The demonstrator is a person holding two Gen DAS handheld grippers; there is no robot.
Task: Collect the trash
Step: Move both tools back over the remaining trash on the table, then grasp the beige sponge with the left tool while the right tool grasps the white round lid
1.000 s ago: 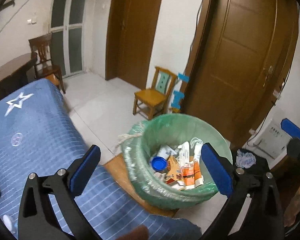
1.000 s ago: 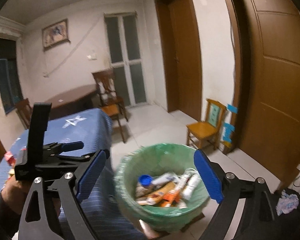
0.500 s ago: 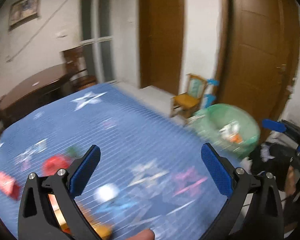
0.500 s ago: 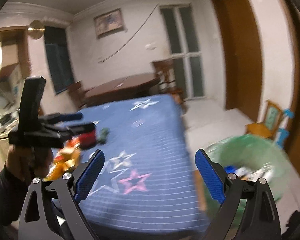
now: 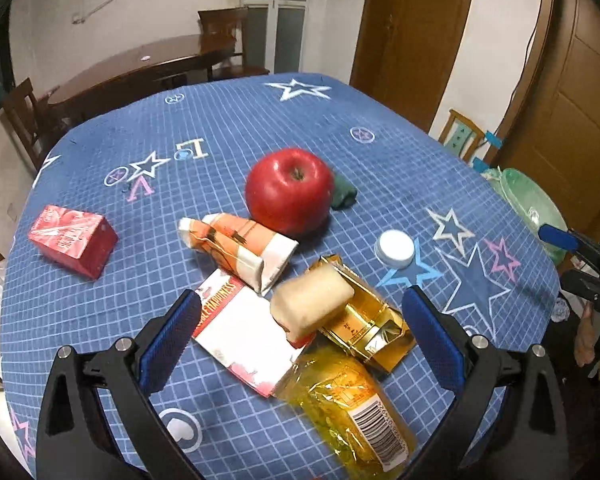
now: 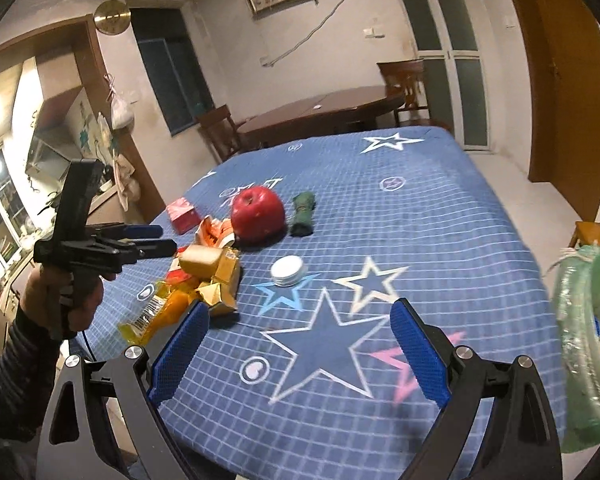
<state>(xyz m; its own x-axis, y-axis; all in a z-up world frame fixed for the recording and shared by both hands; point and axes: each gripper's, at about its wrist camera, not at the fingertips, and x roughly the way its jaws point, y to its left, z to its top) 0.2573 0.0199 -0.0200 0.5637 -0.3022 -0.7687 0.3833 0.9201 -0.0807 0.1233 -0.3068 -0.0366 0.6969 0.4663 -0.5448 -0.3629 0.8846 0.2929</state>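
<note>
Both grippers, left gripper (image 5: 300, 336) and right gripper (image 6: 300, 352), have swung from the bin (image 6: 588, 344) to the table (image 5: 380, 136); jaws spread, apparently empty, over wrappers (image 5: 352, 404).

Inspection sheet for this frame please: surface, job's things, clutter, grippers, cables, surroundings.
Surface: blue star-print tablecloth, no spills seen.
Job's things: orange wrapper, gold foil box, yellow packet, white card, white cap, red carton; green-lined bin beside the table, partly filled.
Clutter: red apple, dark green roll, pale block on the foil box.
Grippers: left gripper open over the pile; right gripper open, empty.
Cables: wire on the far wall.
Surroundings: dark wooden table, chairs, doors.
</note>
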